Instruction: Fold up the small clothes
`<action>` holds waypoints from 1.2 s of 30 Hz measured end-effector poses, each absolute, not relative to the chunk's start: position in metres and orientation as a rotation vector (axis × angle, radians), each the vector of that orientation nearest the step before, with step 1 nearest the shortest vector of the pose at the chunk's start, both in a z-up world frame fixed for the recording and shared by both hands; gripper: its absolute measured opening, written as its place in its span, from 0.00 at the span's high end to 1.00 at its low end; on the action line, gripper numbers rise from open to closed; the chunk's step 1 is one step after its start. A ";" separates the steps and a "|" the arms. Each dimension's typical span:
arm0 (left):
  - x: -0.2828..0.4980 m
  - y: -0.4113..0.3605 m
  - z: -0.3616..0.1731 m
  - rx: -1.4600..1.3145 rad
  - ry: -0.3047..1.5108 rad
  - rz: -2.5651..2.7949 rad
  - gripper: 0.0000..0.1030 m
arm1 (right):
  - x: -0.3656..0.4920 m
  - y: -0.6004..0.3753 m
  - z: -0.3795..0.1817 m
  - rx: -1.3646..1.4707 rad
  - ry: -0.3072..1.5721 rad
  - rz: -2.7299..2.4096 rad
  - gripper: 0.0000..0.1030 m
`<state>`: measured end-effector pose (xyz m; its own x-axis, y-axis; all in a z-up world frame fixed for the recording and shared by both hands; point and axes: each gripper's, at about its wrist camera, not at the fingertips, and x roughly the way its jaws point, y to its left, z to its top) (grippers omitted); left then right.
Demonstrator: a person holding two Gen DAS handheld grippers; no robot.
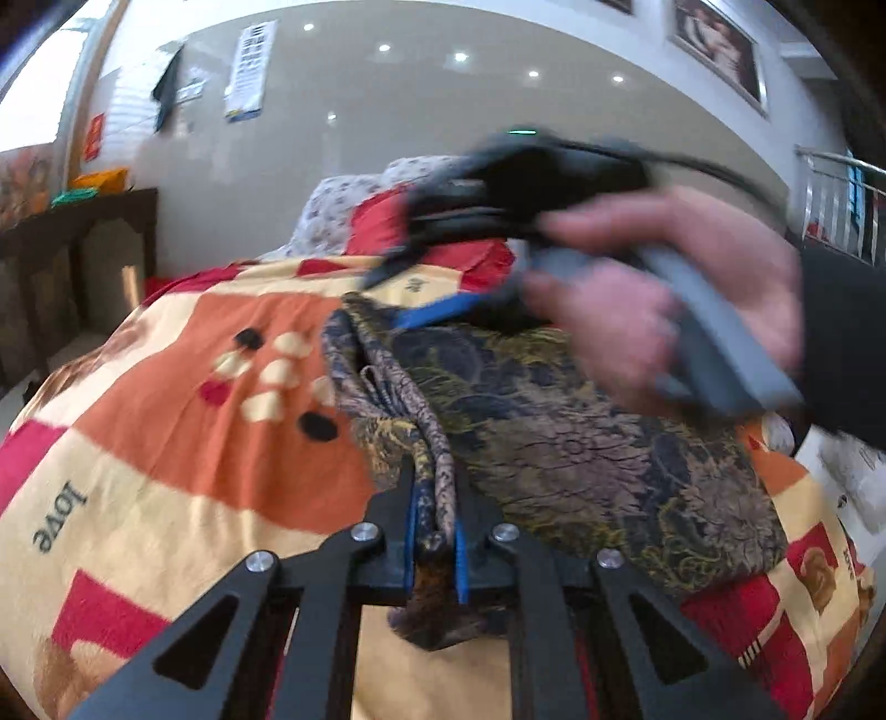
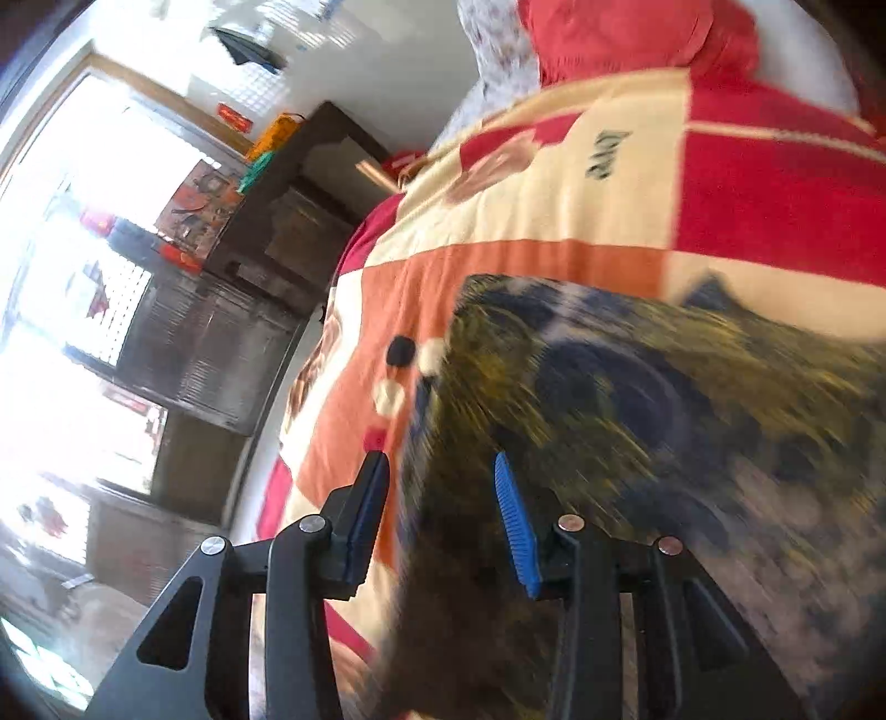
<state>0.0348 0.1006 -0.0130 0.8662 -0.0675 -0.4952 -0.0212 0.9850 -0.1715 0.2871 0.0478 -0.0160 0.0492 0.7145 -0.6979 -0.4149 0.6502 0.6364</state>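
Note:
A dark patterned garment (image 1: 581, 432) in navy, gold and brown lies spread on the bed. My left gripper (image 1: 434, 520) is shut on a bunched fold of its near edge, and the cloth rises in a ridge from the pads. A person's hand (image 1: 664, 293) holds my right gripper (image 1: 390, 299) over the garment's far edge; it is blurred in the left wrist view. In the right wrist view my right gripper (image 2: 440, 462) is open above the garment (image 2: 637, 399), with nothing pinched between its blue pads (image 2: 512, 520).
The garment rests on a blanket (image 1: 166, 443) (image 2: 526, 266) in orange, cream and red squares. Red pillows (image 1: 382, 221) (image 2: 620, 33) lie at the bed's far end. A dark wooden cabinet (image 1: 83, 266) (image 2: 288, 221) stands beside the bed.

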 end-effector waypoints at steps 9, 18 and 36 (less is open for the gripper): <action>0.039 0.090 -0.007 -0.178 0.510 -0.073 0.91 | 0.290 0.104 -0.016 -0.011 1.296 0.814 0.88; 0.031 0.083 0.006 -0.159 0.510 -0.095 0.91 | 0.286 0.086 -0.008 -0.102 1.253 0.763 1.00; 0.043 -0.137 0.057 -0.073 0.538 -0.552 0.92 | 0.284 -0.223 0.066 0.019 1.160 0.516 1.00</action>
<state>0.0431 -0.1373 0.0568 0.7172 -0.5174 -0.4668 0.4801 0.8524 -0.2071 0.2838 -0.2230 0.0663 0.2963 0.3980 -0.8682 -0.3785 0.8836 0.2758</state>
